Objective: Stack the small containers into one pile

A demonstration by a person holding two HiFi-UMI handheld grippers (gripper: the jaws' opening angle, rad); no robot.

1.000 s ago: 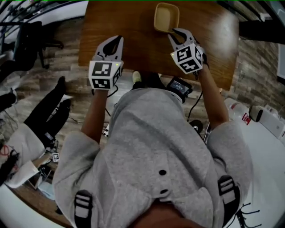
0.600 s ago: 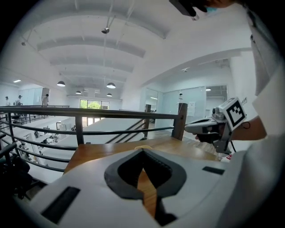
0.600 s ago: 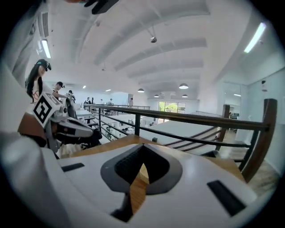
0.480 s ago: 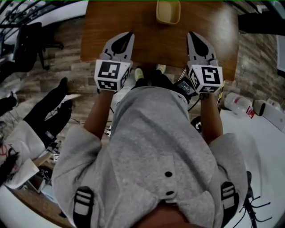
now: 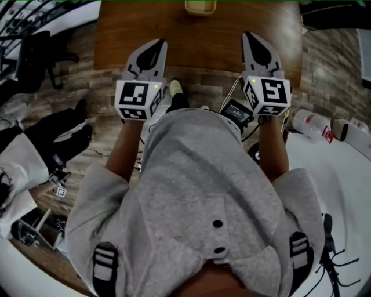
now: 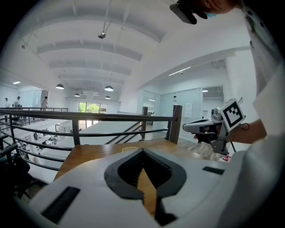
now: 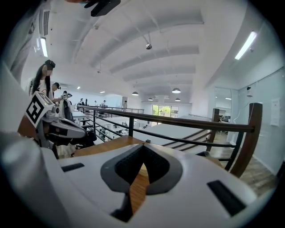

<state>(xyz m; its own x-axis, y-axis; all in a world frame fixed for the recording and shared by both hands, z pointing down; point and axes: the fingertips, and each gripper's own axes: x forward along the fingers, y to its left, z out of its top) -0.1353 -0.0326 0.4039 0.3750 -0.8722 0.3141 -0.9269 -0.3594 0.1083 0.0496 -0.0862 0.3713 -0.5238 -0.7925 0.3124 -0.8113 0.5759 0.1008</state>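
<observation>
A wooden table (image 5: 203, 35) is seen from above, with a plank floor (image 5: 327, 64) on either side of it. The left gripper (image 5: 156, 45) is held over the near left part of the table and the right gripper (image 5: 250, 39) over the near right part, both pointed toward the far edge and well apart from each other. In the left gripper view the tips of the jaws are seen pressed together, with only bare tabletop showing through the dark hollow behind them; nothing is clamped. The right gripper's jaws are likewise seen closed tip to tip in its own view, with nothing held. The yellow container (image 5: 200, 6) is found at the far edge of the table, roughly midway between the two grippers and well beyond both. Most of it is cut off by the top of the head view, so it cannot be told whether it is one piece or several nested together. In the left gripper view its pale rim is just made out on the tabletop beyond the jaw tips. A metal railing (image 6: 89, 116) with a wooden post is seen past the far side of the table.
</observation>
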